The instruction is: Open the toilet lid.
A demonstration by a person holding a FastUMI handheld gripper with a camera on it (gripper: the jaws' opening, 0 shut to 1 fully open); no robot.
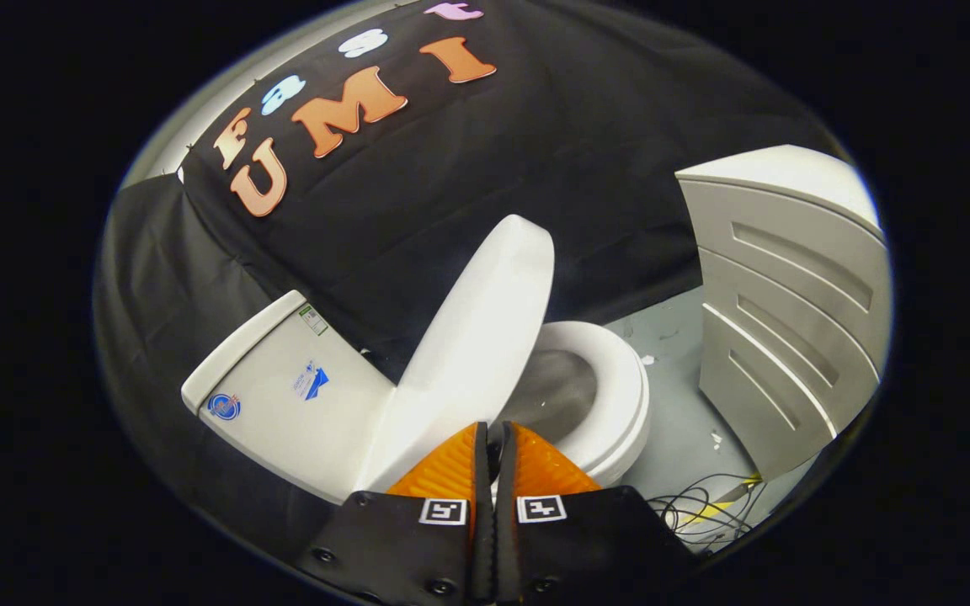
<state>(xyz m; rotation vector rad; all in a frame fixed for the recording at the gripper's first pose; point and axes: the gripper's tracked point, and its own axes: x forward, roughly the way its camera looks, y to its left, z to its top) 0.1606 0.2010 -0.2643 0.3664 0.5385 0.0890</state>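
A white toilet stands just ahead of the fingers. Its lid [478, 337] is raised most of the way, standing nearly upright between the tank [283, 396] and the bowl. The seat ring [615, 396] lies down around the open bowl beyond the fingers. My gripper [494, 431] sits at the lower edge of the raised lid, its two fingers pressed close together with only a thin slit between them. Whether the lid's rim is pinched in that slit is hidden.
A grey cabinet [788, 311] with ribbed drawer fronts stands close beside the bowl on the far side from the tank. Loose cables [704, 509] lie on the grey floor [679, 421] near the toilet's base. Black cloth hangs behind the toilet.
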